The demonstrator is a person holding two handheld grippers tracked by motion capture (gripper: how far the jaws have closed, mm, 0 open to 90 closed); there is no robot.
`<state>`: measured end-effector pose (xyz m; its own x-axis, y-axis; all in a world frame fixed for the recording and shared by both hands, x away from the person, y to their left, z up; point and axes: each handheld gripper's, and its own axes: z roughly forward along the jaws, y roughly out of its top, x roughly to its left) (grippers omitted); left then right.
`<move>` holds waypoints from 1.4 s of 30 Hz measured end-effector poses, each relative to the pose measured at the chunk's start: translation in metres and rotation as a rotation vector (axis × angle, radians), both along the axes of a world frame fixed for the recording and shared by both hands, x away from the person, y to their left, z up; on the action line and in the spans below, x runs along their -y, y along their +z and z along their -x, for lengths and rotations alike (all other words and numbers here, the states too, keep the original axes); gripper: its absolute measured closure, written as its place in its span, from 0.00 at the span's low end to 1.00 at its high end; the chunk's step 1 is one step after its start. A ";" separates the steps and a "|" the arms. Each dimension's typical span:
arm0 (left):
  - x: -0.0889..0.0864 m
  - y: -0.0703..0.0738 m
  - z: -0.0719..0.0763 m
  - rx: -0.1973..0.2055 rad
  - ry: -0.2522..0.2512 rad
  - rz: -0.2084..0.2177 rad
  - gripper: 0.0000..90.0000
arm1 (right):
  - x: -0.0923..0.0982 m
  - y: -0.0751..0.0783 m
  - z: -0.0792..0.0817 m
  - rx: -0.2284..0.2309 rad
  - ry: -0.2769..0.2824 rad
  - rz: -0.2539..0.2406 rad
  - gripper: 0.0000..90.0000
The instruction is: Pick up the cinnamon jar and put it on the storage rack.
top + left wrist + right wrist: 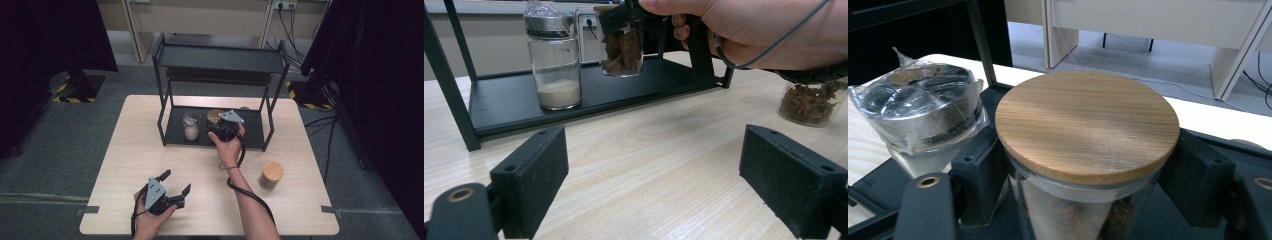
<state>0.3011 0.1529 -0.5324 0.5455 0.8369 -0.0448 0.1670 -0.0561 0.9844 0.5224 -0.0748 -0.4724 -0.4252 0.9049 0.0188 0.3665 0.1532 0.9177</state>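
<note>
right tongs (218,131) are clamped on the wooden-lidded jar (1087,125), held just above the rack's bottom shelf (252,131); setting down and release are judged still to come. left tongs (175,186) rest open and empty on the desk (130,150) at seven o'clock. a plastic-wrapped jar (190,125) stands close at nine o'clock of the held jar, crowding placement; another lidded jar (271,174) waits at four o'clock.

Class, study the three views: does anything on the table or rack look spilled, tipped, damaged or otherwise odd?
Only one oddity: the jar of pale powder on the rack's bottom shelf has crinkled clear plastic wrap around its metal lid. Nothing is spilled or tipped.
</note>
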 end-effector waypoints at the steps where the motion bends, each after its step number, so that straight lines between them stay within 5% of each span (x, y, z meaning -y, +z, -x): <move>1: 0.000 0.000 0.000 0.001 0.000 0.001 0.13 | 0.000 0.000 0.000 -0.001 0.000 0.002 0.29; 42: 0.001 0.000 0.001 0.008 -0.002 -0.006 0.13 | -0.002 -0.020 -0.010 -0.028 -0.033 0.038 0.29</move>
<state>0.3006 0.1523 -0.5325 0.5478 0.8359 -0.0355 0.1590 -0.0624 0.9853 0.5323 -0.0729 -0.4927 -0.3952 0.9186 -0.0040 0.3975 0.1750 0.9008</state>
